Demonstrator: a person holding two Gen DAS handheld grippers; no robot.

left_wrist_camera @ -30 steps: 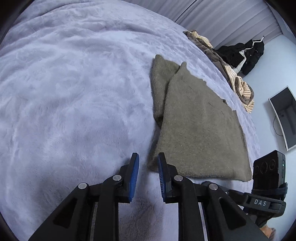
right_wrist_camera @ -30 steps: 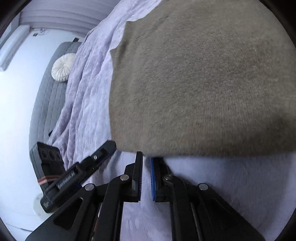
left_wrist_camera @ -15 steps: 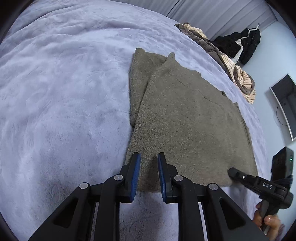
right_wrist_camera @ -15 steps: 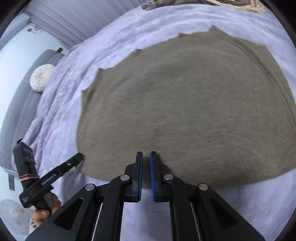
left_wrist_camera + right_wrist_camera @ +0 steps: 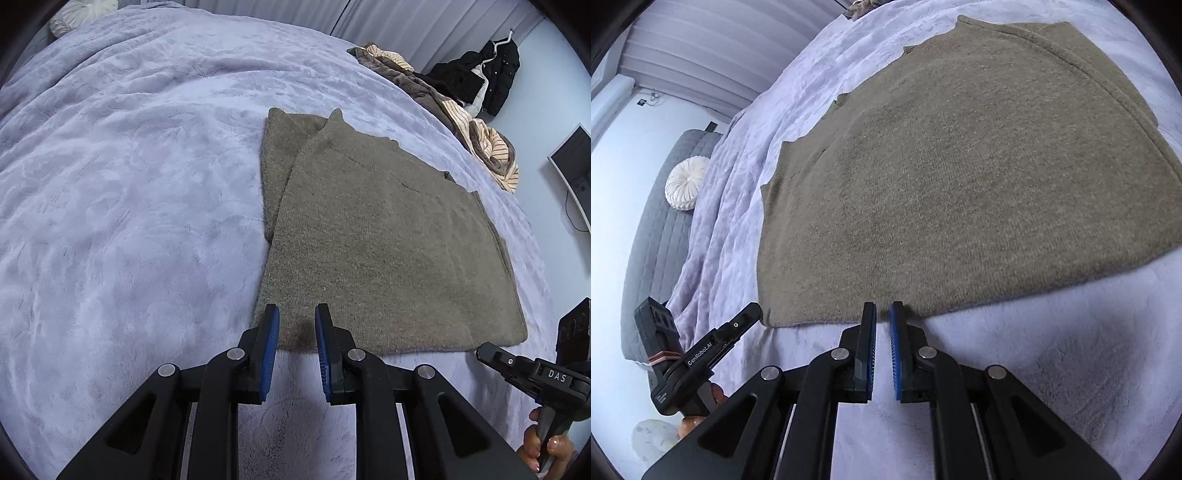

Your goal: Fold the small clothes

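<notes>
A folded olive sweater (image 5: 373,236) lies flat on the lavender bed (image 5: 122,192), its near hem just ahead of the slightly parted, empty left hand-held gripper (image 5: 294,317) and nearly clenched, empty right hand-held gripper (image 5: 882,314).

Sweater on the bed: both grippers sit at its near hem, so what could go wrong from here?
1. The sweater is in layers; the left gripper may pinch only the top one at the hem.
2. The right gripper is nearly shut and may push the hem away.
3. The plush blanket could get caught in a grab.
</notes>
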